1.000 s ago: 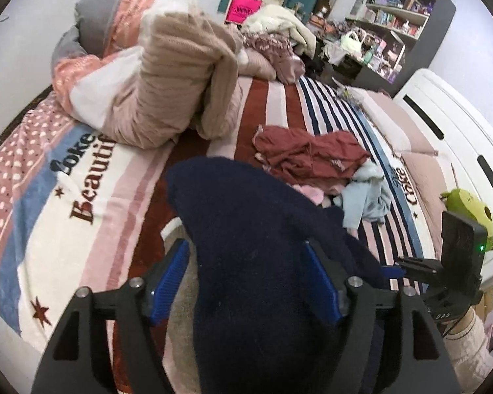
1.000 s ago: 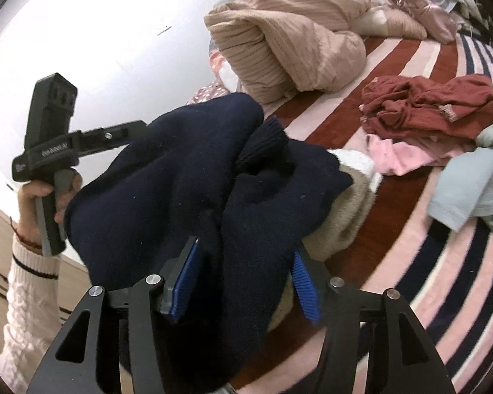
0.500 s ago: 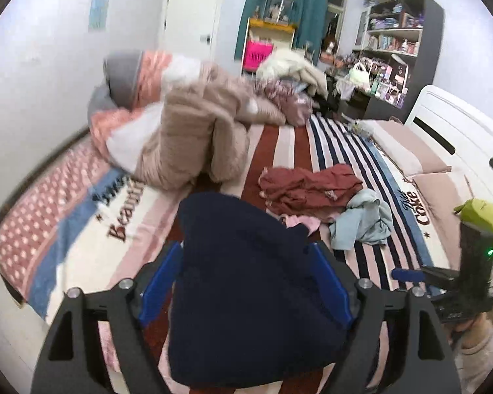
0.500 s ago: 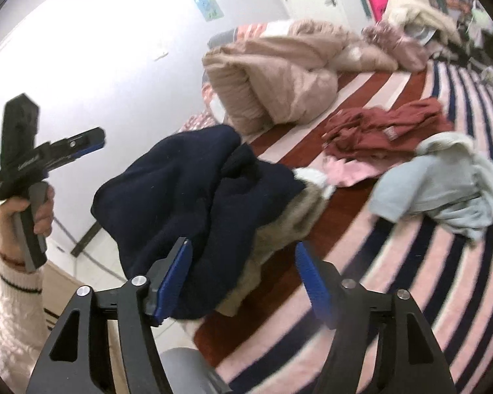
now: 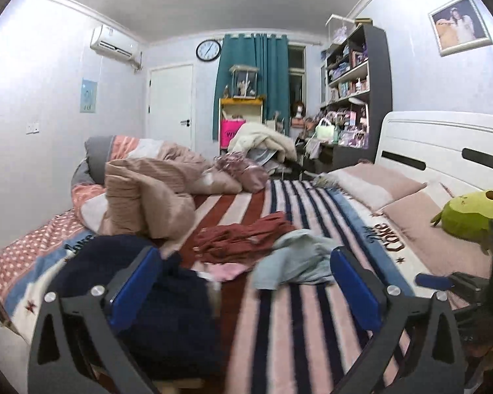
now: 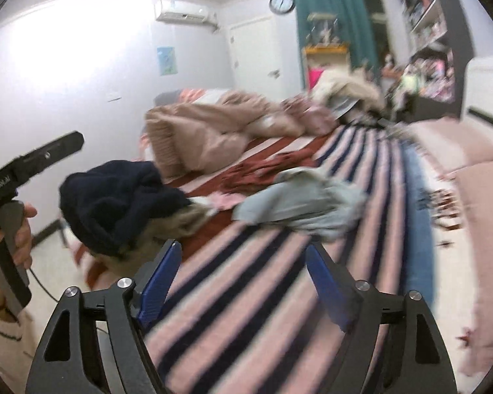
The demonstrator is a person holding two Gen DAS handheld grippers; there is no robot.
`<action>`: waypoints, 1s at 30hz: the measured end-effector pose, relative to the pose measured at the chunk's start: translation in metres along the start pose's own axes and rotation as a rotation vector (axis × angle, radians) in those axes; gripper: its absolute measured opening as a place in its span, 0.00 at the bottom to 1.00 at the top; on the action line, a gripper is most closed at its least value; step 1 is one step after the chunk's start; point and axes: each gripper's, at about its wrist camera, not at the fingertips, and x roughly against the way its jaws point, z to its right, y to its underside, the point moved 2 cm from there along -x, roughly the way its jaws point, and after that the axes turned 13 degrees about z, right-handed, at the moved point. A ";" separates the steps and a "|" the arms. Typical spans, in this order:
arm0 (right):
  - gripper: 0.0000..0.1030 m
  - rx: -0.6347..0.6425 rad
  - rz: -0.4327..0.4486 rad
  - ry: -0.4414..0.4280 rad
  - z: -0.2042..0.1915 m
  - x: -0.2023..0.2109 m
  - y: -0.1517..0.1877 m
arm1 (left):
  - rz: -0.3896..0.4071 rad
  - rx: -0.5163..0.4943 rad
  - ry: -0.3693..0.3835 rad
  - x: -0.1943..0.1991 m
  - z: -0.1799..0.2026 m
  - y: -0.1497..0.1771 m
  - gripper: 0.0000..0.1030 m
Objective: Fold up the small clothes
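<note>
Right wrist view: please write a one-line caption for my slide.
Open right gripper above the striped bedspread, with the dark navy knitted garment lying released on the bed's near corner.

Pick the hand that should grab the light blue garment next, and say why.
Either could, but right is probably better: the light blue garment lies straight ahead of the right gripper, whose jaws stand open and empty. The left gripper, also open, sits beside the navy garment.
</note>
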 end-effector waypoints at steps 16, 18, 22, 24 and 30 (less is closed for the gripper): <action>1.00 0.154 0.176 0.201 0.044 0.107 0.012 | 0.031 -0.021 0.033 0.018 0.142 0.049 0.99; 1.00 0.145 0.180 0.208 0.047 0.110 0.012 | 0.035 -0.020 0.036 0.019 0.140 0.048 0.99; 1.00 0.131 0.190 0.212 0.051 0.113 0.012 | 0.047 -0.034 0.024 0.022 0.141 0.046 0.99; 1.00 0.126 0.192 0.211 0.052 0.116 0.013 | 0.052 -0.028 0.024 0.023 0.140 0.045 0.99; 1.00 0.128 0.194 0.201 0.050 0.115 0.013 | 0.064 -0.034 0.007 0.026 0.136 0.045 0.99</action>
